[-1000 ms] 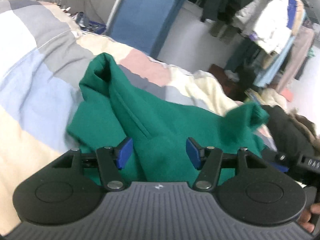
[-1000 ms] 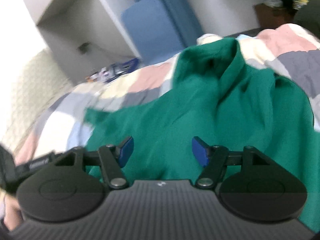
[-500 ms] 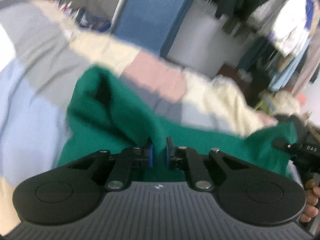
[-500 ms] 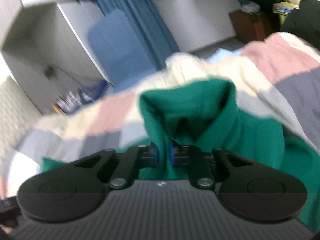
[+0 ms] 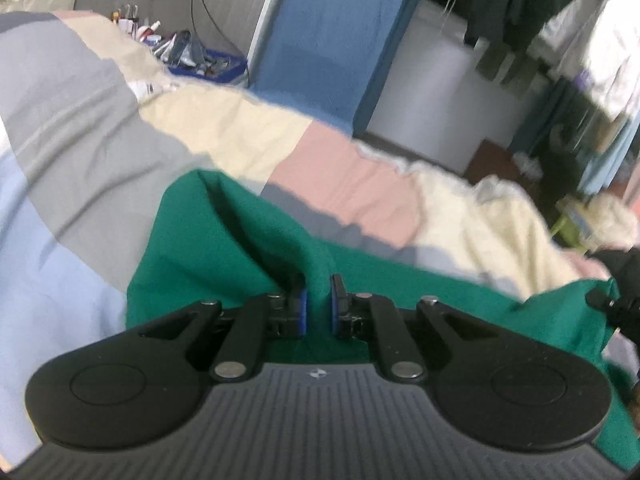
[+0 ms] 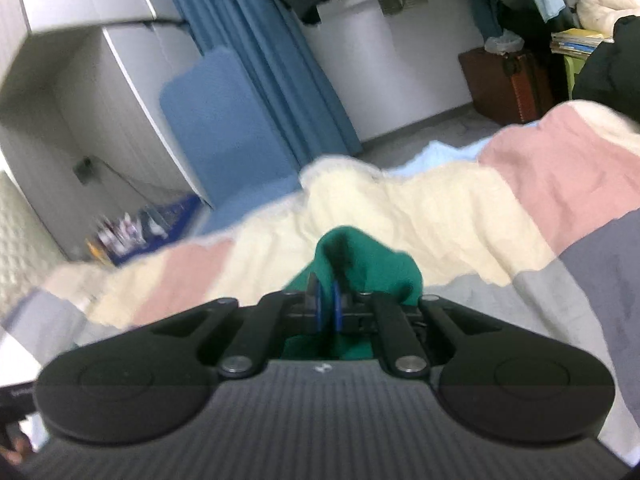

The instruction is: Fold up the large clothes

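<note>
On the patchwork quilt (image 5: 100,128) that fills the left wrist view lies the green garment (image 5: 224,248), spread from the left of centre to the right edge, where a dark part of the other tool (image 5: 616,300) shows over its far corner. The left gripper (image 5: 318,304) is clenched on a raised fold of the green cloth, which stands between its blue pads (image 5: 303,312); the fold rises to a ridge running away to the far left. Holding the cloth pinched up like this probably lets the person carry one edge over the rest of the garment. Beyond the bed stand a blue cushioned board (image 5: 328,40) and a rack of hanging clothes (image 5: 560,20).

From the right wrist view, the right gripper (image 6: 327,308) is likewise closed tight on a bunched corner of the green garment (image 6: 368,264), which humps up just beyond the pads. Cream, pink and grey panels of the quilt (image 6: 440,208) stretch beyond it, with a blue curtain (image 6: 260,60) and a brown case (image 6: 508,84) farther off. With both corners gripped, the garment seems ready to be lifted and folded as one edge.
</note>
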A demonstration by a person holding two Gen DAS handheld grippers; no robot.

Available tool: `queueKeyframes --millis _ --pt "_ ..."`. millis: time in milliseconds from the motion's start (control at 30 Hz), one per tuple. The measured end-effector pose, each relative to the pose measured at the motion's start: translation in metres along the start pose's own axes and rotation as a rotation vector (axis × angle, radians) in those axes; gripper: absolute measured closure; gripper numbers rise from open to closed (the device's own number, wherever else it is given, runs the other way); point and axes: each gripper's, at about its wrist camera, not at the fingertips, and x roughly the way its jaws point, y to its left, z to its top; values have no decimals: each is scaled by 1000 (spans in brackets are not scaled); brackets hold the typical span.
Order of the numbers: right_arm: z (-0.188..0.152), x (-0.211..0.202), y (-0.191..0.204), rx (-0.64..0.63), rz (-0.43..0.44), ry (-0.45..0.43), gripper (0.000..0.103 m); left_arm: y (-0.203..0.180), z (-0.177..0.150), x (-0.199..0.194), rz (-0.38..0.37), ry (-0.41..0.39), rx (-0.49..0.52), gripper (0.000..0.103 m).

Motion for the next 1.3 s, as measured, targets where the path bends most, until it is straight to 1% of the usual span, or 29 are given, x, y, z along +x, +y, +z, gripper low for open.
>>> queueKeyframes --millis 133,233,267,300,367,433,467,500,533,567,600,667,767,900,1033,1100,1167,1233,1267,1300 --pt "-17 27 -7 -25 -33 54 96 6 -9 22 5 34 3 90" --pt "-26 31 -6 -41 -36 56 96 7 -10 25 -1 39 6 89" --pt "-26 30 -5 -47 -33 52 96 8 -9 22 -7 40 4 87" --pt "-25 27 -3 -52 -30 51 94 8 -8 19 -12 40 -2 82" --pt "-21 19 -1 -38 -17 47 93 9 -7 9 -19 49 -11 58" --pt "-18 8 1 -26 -13 44 90 6 -8 -9 -13 41 -8 54" --pt "-17 2 3 -23 -11 44 83 5 -9 -18 -4 37 -2 53" --pt "-16 -5 5 -23 -5 47 73 4 -10 -28 -3 34 2 53" --pt "-16 -13 7 -24 2 47 67 3 -11 -40 -4 29 7 53" --pt "-16 -23 11 -28 11 43 57 2 -13 -50 -2 29 15 53" --pt "-16 -33 14 -36 16 40 53 0 -14 -62 6 33 28 53" --pt "-18 -54 20 -47 25 40 53 -3 -19 -88 9 37 46 53" --pt "-21 -91 27 -52 51 38 53 -2 -29 -133 -22 38 31 53" --pt "-30 -142 35 -80 67 51 53 -3 -48 -194 -21 44 54 53" --pt "-39 -191 38 -108 80 92 53 -1 -72 -249 -33 57 69 51" --pt "-43 -217 35 -121 93 116 54 2 -84 -275 -45 70 56 51" --pt "-47 -241 31 -142 90 136 54 6 -97 -296 -60 93 32 47" --pt "-51 -262 22 -143 111 178 54 8 -113 -313 -58 122 34 46" --pt "-54 -270 17 -142 118 203 51 11 -121 -320 -49 141 27 46" --pt "-57 -278 12 -154 124 228 43 15 -127 -324 -48 159 8 46"
